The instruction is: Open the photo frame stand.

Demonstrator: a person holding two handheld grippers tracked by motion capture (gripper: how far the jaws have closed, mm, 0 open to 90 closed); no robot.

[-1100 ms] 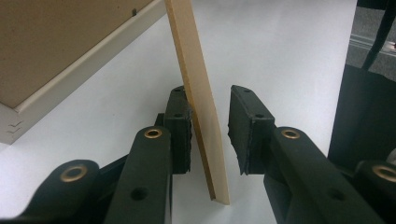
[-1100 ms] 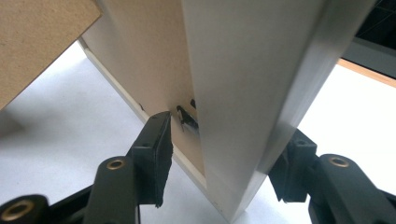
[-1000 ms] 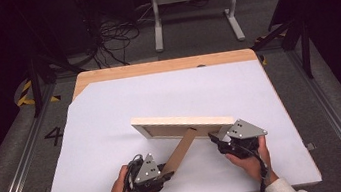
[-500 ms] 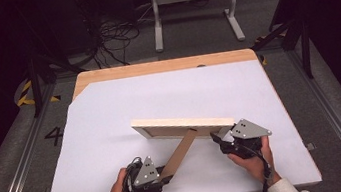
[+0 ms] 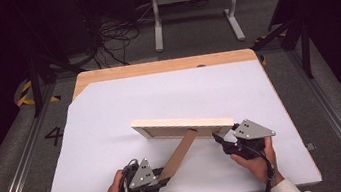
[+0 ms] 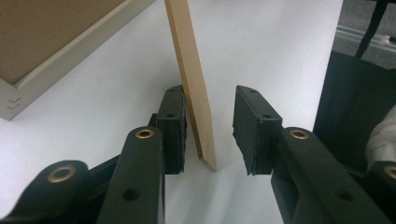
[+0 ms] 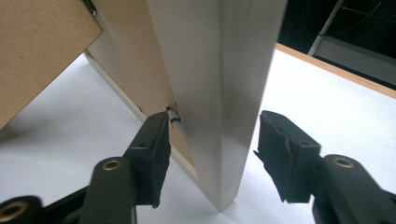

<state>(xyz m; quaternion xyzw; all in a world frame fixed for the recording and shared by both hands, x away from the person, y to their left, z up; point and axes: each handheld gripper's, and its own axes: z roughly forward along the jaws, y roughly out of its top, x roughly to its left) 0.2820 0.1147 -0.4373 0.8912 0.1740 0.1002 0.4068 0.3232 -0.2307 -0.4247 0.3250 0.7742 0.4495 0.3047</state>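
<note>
Left gripper [image 5: 162, 177] jaws wider (strut [image 5: 179, 154] loose).

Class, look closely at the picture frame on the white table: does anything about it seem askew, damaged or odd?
The picture frame stands at a slant to the table edges, back towards the person, its brown stand leg splayed far out. No damage shows.

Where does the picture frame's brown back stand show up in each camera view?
High view: back stand slants from the wooden frame down toward the left gripper, bottom centre.
Left gripper view: thin brown strip, top centre down between the open jaws.
Right gripper view: brown panel, upper left.
Shared landmark: white table sheet.
</note>
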